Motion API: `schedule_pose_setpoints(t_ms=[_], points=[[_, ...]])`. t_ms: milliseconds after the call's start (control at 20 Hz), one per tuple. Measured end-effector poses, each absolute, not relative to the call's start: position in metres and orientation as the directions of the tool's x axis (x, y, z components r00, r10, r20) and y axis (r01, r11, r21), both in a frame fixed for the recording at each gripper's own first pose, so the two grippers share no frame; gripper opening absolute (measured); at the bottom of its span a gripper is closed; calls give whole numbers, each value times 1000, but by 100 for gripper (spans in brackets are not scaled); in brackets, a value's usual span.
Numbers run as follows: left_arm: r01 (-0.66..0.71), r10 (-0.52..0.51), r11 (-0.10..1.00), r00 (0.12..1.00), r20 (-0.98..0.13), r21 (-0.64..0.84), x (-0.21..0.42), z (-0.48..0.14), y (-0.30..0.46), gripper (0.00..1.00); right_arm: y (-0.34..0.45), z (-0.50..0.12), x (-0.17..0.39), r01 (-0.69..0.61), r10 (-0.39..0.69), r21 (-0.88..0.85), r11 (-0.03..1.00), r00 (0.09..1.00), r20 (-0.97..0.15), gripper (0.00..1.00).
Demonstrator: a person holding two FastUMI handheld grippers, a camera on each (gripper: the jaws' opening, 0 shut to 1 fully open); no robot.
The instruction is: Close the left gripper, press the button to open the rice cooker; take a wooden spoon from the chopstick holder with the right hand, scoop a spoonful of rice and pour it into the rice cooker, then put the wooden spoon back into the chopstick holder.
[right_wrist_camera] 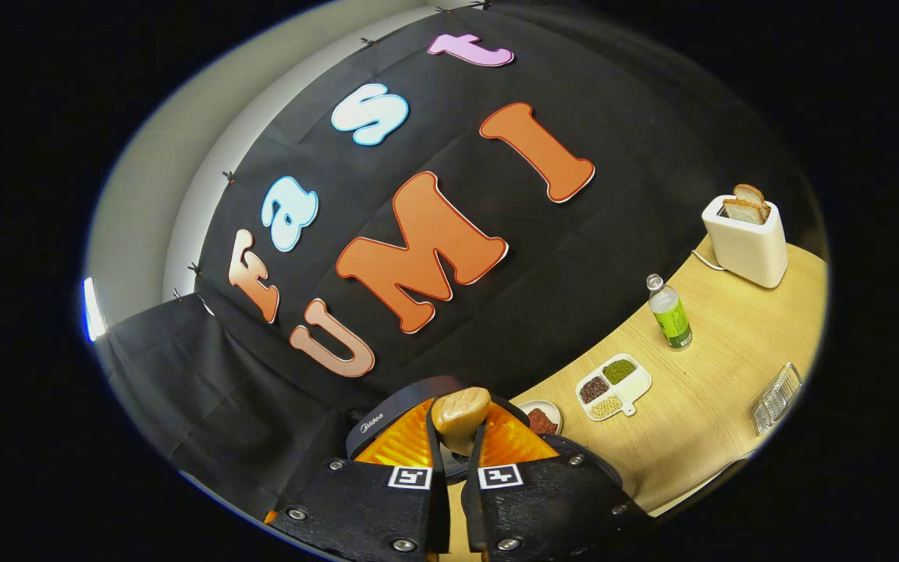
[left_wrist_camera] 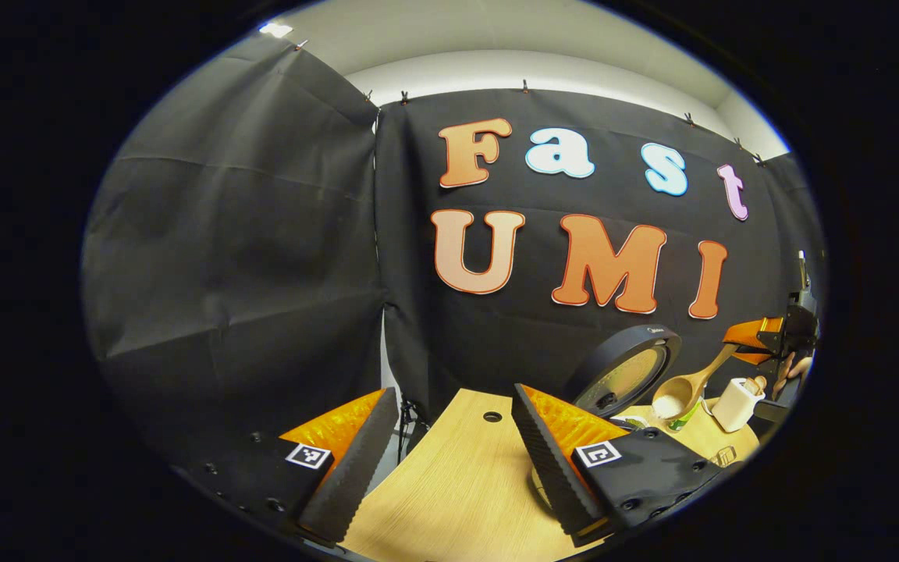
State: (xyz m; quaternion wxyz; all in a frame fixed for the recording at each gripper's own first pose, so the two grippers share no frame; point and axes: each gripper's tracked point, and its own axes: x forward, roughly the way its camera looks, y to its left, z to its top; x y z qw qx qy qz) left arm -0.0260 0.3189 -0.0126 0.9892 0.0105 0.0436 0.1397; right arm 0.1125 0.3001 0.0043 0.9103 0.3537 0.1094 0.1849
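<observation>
Two grippers are in your hands. Your left gripper [left_wrist_camera: 449, 460] is spread open above the wooden table [left_wrist_camera: 457, 484], holding nothing. To the right of it, the rice cooker [left_wrist_camera: 625, 371] stands with its lid up, and the wooden spoon [left_wrist_camera: 684, 390], with rice in its bowl, hangs just beside that lid. Your right gripper [right_wrist_camera: 456, 449] is clamped on the spoon's handle.

The wooden table [right_wrist_camera: 715, 406] carries a white toaster [right_wrist_camera: 746, 242] with bread near its far edge, a green bottle [right_wrist_camera: 669, 314] beside it, a divided dish [right_wrist_camera: 613, 386] of beans, a small bowl [right_wrist_camera: 541, 416], and a clear box [right_wrist_camera: 777, 396] at the near edge.
</observation>
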Motion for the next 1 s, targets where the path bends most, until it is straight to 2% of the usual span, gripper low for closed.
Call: schedule_pose_setpoints(t_ms=[1000], points=[[-280,283,959,954,-100,37,-21,-23,323,95,322,-5,105,-339,432,488,804,897,-89,7]])
